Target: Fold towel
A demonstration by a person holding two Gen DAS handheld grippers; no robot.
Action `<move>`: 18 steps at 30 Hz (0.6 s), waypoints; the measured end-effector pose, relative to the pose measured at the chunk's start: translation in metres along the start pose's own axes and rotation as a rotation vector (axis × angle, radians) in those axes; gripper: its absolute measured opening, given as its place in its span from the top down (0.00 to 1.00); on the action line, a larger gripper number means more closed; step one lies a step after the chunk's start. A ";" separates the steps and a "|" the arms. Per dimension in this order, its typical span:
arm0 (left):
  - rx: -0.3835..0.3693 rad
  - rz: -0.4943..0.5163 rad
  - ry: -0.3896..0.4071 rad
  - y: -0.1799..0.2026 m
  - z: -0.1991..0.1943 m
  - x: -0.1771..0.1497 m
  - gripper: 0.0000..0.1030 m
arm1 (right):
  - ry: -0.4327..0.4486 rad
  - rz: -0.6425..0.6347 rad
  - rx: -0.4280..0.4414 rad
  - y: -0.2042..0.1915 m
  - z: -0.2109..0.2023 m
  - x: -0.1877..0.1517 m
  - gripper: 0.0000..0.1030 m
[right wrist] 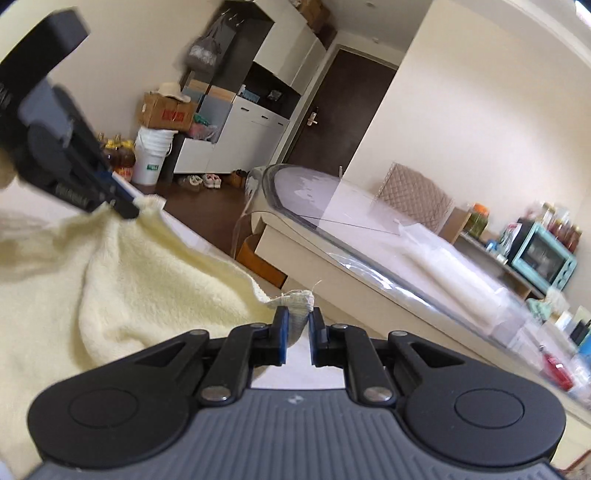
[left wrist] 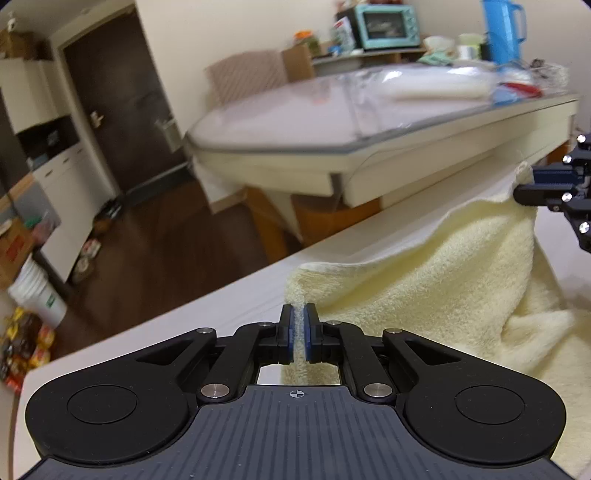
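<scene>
A pale yellow towel (left wrist: 443,266) hangs between my two grippers above a white table (left wrist: 207,306). My left gripper (left wrist: 298,314) is shut on one towel corner, with fabric pinched between its blue pads. My right gripper (right wrist: 297,317) is shut on the other corner, where a frayed hem sticks out between its fingers. The right gripper also shows in the left wrist view (left wrist: 524,186) at the far right edge, holding its corner higher. The left gripper shows in the right wrist view (right wrist: 125,206) at the upper left. The towel (right wrist: 147,273) sags between the two corners.
A second table with a clear cover (left wrist: 332,107) stands beyond a gap of dark wood floor (left wrist: 166,236). On and behind it are a teal toaster oven (left wrist: 388,26), a blue jug (left wrist: 502,29) and clutter. A white bucket (right wrist: 151,155), boxes and shoes sit by the cabinets.
</scene>
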State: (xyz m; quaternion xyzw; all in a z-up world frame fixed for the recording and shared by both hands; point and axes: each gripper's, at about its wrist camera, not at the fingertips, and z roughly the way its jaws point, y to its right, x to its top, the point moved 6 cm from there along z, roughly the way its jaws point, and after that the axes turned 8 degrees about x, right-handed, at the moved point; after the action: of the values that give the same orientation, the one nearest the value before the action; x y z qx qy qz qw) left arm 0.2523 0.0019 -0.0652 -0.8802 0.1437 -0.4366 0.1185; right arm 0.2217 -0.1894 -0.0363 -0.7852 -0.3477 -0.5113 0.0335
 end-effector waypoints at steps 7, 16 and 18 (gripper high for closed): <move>0.007 -0.037 -0.022 -0.017 0.003 -0.011 0.73 | -0.007 0.150 0.090 0.021 -0.022 -0.011 0.73; -0.099 -0.044 0.045 -0.050 -0.067 -0.041 0.67 | -0.021 0.171 0.320 -0.002 -0.107 -0.056 0.61; -0.175 -0.053 0.054 -0.050 -0.082 -0.050 0.67 | -0.041 0.121 0.343 -0.015 -0.117 -0.061 0.60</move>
State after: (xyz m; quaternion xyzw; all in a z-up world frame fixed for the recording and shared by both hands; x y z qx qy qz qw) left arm 0.1650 0.0599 -0.0370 -0.8785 0.1609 -0.4490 0.0256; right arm 0.1074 -0.2569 -0.0364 -0.7977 -0.3825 -0.4254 0.1908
